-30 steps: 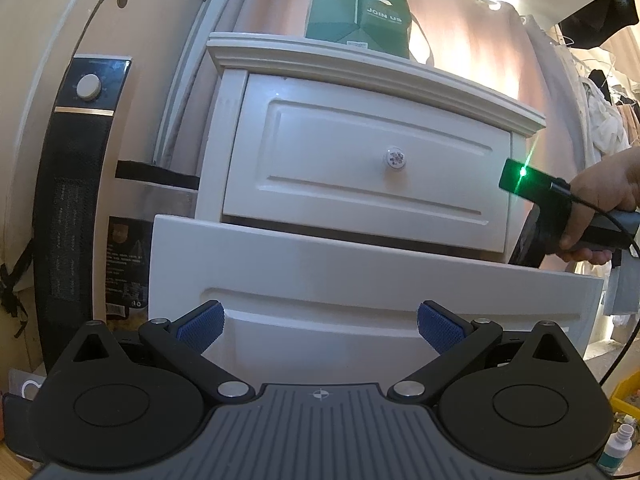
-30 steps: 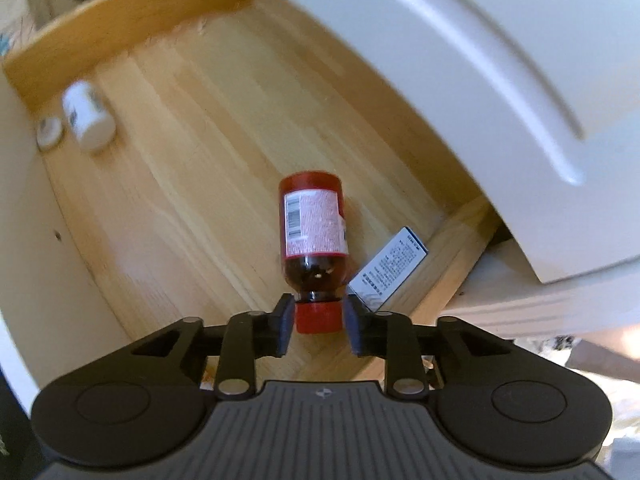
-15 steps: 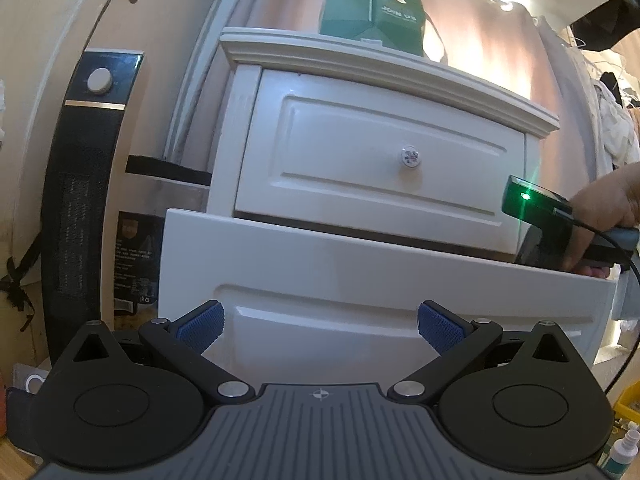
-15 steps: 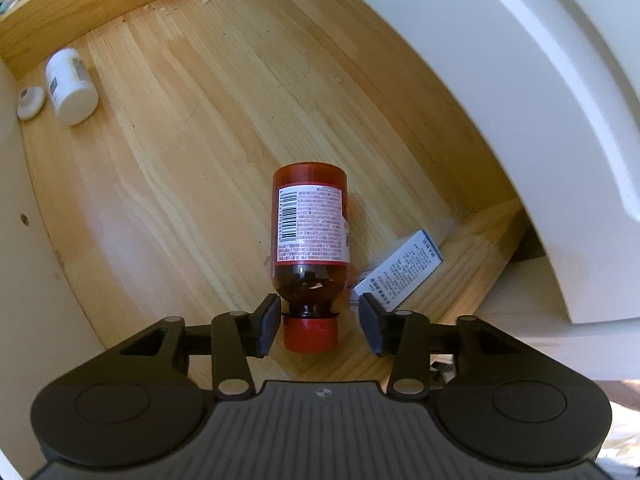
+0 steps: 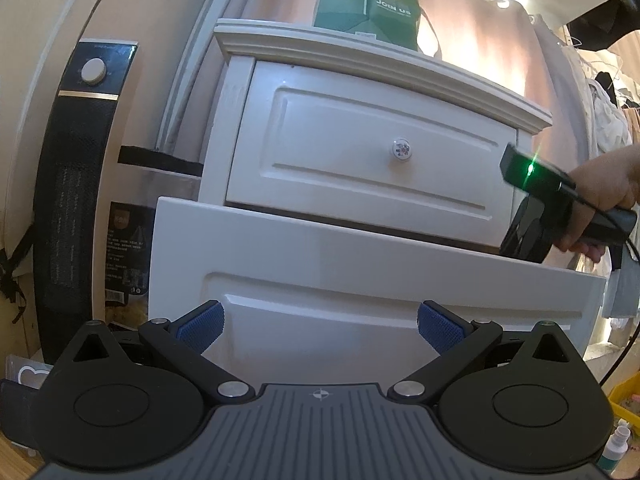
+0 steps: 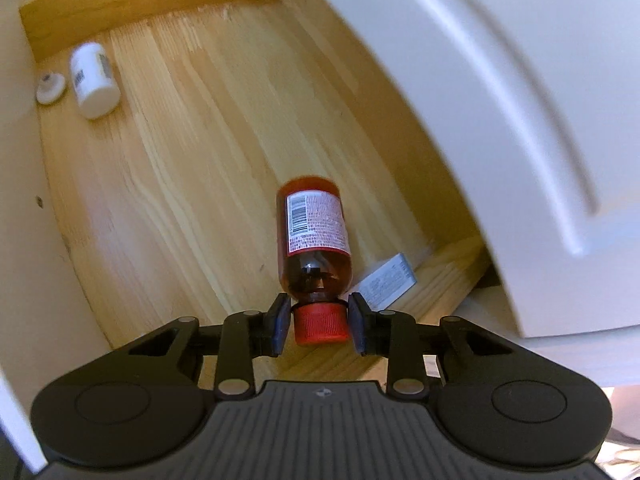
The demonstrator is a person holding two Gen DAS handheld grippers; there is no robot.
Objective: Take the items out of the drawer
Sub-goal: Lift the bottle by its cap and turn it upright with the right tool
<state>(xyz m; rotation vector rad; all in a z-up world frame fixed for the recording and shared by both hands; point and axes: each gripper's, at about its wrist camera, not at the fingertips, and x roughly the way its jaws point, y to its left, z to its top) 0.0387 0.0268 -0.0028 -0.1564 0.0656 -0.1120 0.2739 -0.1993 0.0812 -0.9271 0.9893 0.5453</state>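
Note:
An amber bottle (image 6: 314,232) with a red label lies lengthwise in the open wooden drawer (image 6: 180,184), its red cap (image 6: 319,322) toward me. My right gripper (image 6: 319,320) is shut on that cap, with a pad against each side. Farther back on the left, a white bottle (image 6: 94,80) lies beside a loose white cap (image 6: 50,87). A printed paper slip (image 6: 386,280) rests by the drawer's right wall. My left gripper (image 5: 320,320) hangs open and holds nothing, in front of the pulled-out white drawer front (image 5: 360,272). A hand (image 5: 600,192) dips the right tool behind that front.
The shut upper drawer (image 5: 360,152) with its round knob (image 5: 401,148) overhangs the open one. A green box (image 5: 368,8) sits on the nightstand top. A black heater (image 5: 76,200) stands at the left. At the lower right are a yellow bin (image 5: 628,396) and a small bottle (image 5: 616,448).
Half a second ago the right fingers stood apart around the red cap; now they have closed on it. The left gripper has stayed open and its view has barely shifted.

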